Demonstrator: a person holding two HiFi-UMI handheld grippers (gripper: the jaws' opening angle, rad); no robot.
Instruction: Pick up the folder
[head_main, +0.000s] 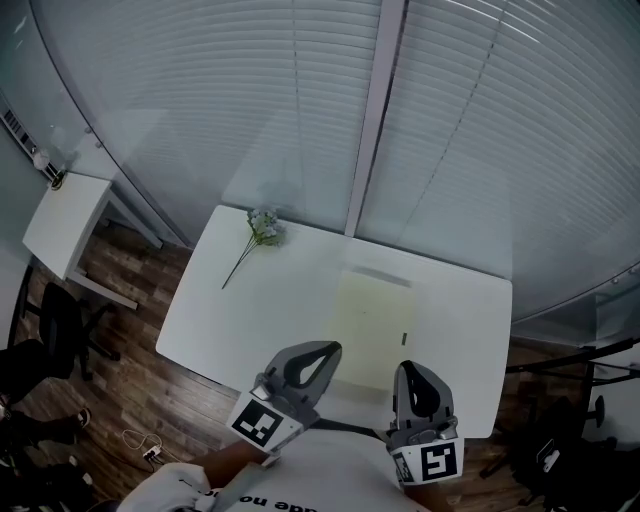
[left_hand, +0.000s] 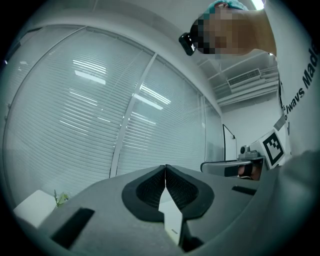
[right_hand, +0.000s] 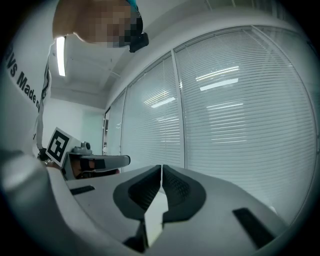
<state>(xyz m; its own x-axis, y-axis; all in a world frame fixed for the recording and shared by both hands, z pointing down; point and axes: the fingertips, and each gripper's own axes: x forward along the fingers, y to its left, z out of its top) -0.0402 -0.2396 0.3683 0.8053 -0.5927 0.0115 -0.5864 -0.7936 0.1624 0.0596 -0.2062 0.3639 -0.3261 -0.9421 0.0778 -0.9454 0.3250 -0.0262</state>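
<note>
A white table (head_main: 290, 300) with rounded corners stands close to 2 tall windows covered by closed slatted blinds (head_main: 230, 100), with a pale upright post (head_main: 372, 120) between them. Near the table's far left corner lies a flower sprig (head_main: 262, 228), blooms toward the glass. Off to the left, a small white side table (head_main: 62, 215) and a black office chair (head_main: 55, 325) stand on the wood floor (head_main: 140, 380), where a pale cable (head_main: 140, 445) lies loose. A vent (left_hand: 244, 78) sits in the ceiling.
</note>
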